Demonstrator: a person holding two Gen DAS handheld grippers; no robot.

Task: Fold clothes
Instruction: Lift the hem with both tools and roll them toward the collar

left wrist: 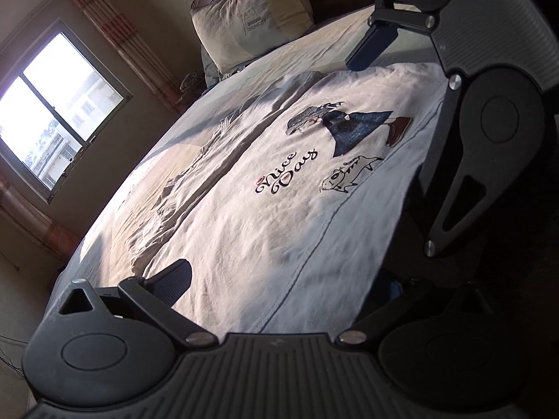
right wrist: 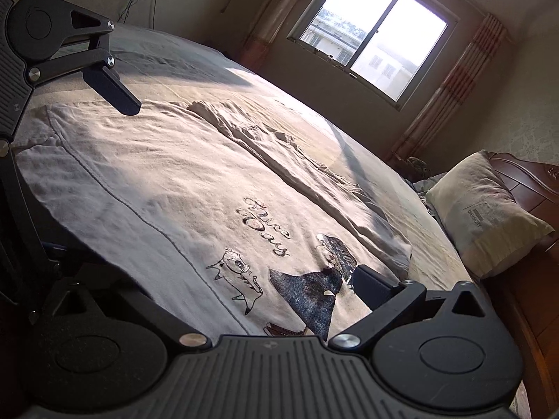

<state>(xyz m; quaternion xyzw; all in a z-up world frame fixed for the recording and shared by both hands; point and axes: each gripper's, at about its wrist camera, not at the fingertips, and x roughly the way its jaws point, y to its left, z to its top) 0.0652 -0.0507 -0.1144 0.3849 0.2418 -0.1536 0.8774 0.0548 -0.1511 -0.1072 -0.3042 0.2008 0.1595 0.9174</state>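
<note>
A white T-shirt (left wrist: 265, 209) with a "Nice Day" print and a cartoon figure lies spread on the bed (left wrist: 146, 174); its far side is folded into a wrinkled ridge. My left gripper (left wrist: 286, 279) is open wide at the shirt's near edge. One of its fingers (left wrist: 174, 279) rests on the cloth, and the other is hidden in the dark below the edge. Further along that same edge of the T-shirt (right wrist: 157, 181), my right gripper (right wrist: 216, 276) is also open, one of its fingers (right wrist: 374, 286) lying on the print. Each gripper shows in the other's view.
A beige pillow (left wrist: 251, 21) leans against a wooden headboard (right wrist: 524, 178) at the bed's end. A bright window (right wrist: 370, 31) with striped curtains (right wrist: 464, 70) is beyond the bed's far side. The sheet past the shirt is bare and sunlit.
</note>
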